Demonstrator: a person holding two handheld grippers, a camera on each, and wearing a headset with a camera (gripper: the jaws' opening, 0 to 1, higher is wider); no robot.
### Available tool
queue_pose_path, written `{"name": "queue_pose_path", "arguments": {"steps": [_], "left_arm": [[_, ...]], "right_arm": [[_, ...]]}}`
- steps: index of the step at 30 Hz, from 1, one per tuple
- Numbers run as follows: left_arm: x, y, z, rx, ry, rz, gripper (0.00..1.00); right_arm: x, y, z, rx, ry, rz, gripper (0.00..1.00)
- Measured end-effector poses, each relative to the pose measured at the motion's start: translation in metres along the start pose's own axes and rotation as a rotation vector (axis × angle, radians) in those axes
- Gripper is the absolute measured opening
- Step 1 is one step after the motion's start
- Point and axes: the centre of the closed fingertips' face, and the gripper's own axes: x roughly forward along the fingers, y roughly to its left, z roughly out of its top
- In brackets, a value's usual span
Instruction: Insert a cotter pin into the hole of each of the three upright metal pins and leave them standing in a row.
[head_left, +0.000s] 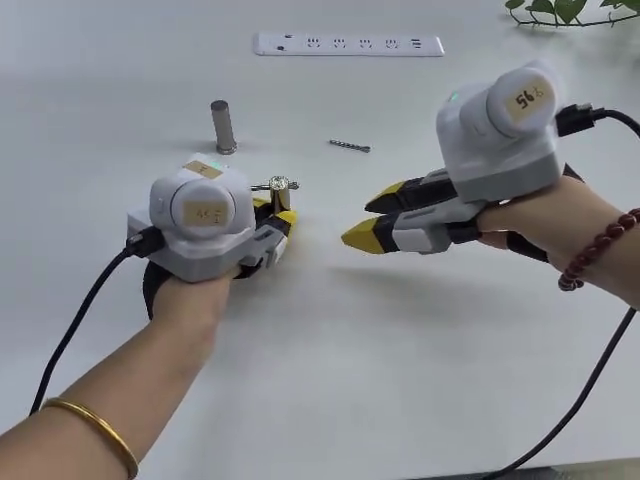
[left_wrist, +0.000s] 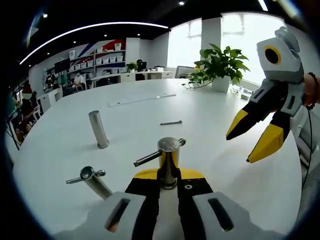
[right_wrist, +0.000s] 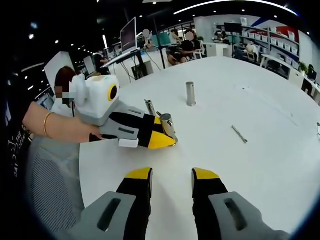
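My left gripper (head_left: 282, 215) is shut on the base of an upright metal pin (left_wrist: 168, 156) that has a cotter pin (left_wrist: 148, 158) through its head. A second metal pin (left_wrist: 95, 181) with a cotter pin through it stands just left of the jaws. Farther back stands a bare metal pin (head_left: 222, 127), with no cotter pin in it. A loose cotter pin (head_left: 350, 146) lies flat on the table to its right. My right gripper (head_left: 362, 220) is open and holds nothing, a short way right of the held pin, its tips pointing at it.
The white table (head_left: 330, 340) runs wide on all sides. A white power strip (head_left: 348, 44) lies at the far edge and plant leaves (head_left: 570, 12) show at the far right. Black cables trail from both grippers toward the near edge.
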Motion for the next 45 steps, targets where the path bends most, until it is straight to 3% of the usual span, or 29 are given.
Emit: {"name": "queue_pose_path", "arguments": {"steps": [8,24,31,38,45], "left_arm": [[0.001,-0.001,0.0,0.035,0.001,-0.001,0.11],[0.001,0.0,0.001,-0.001,0.0,-0.009,0.12],[0.0,0.0,-0.001,0.006,0.006,-0.013,0.18],[-0.002,-0.003,-0.007,0.005,0.026,-0.02,0.23],[-0.008,-0.006,-0.008,-0.019,0.021,-0.025,0.27]], "right_arm": [[0.001,-0.002,0.0,0.007,-0.001,-0.003,0.27],[0.003,-0.001,-0.001,0.012,0.002,0.003,0.28],[0.003,-0.002,0.0,0.028,-0.011,-0.002,0.29],[-0.002,-0.003,0.007,0.045,-0.055,-0.013,0.32],[-0.006,-0.006,0.015,0.073,-0.106,-0.024,0.34]]}}
